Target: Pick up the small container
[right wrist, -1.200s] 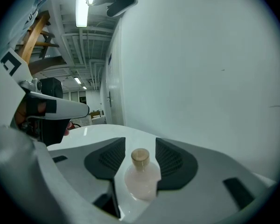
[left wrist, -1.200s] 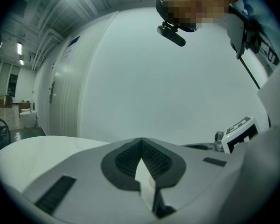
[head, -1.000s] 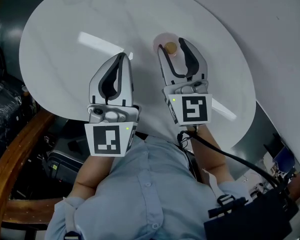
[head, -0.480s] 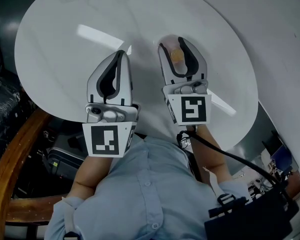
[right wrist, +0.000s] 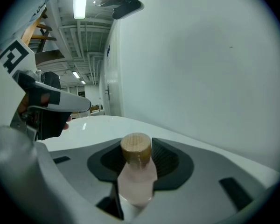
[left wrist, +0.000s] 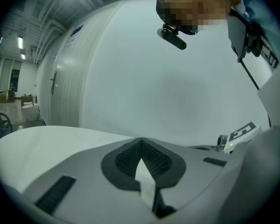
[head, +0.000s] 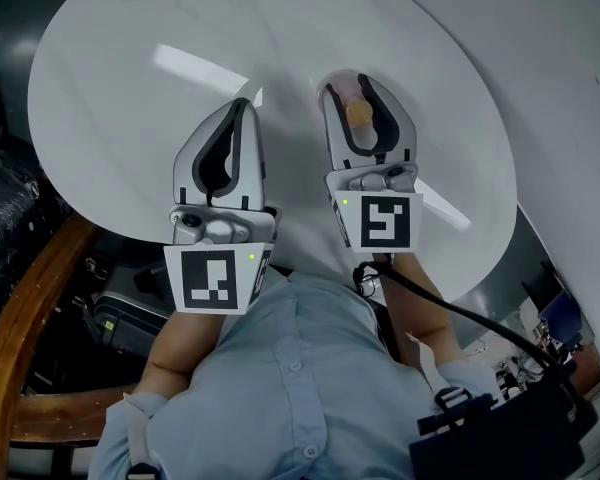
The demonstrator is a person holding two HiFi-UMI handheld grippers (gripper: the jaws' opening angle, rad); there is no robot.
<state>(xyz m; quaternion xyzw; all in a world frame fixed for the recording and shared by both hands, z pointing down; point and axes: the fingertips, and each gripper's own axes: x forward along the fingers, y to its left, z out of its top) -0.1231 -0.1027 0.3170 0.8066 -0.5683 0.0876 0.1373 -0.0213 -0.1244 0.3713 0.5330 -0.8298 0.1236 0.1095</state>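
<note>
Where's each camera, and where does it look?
Head view: on the person's head, looking down at round white table; blue shirt, forearms, left gripper, right gripper show.
Left gripper view: on left gripper, along its shut jaws, toward white wall.
Right gripper view: on right gripper, along closing jaws flanking small pink wooden-stoppered bottle.
Shared: head and right gripper views show that bottle.
</note>
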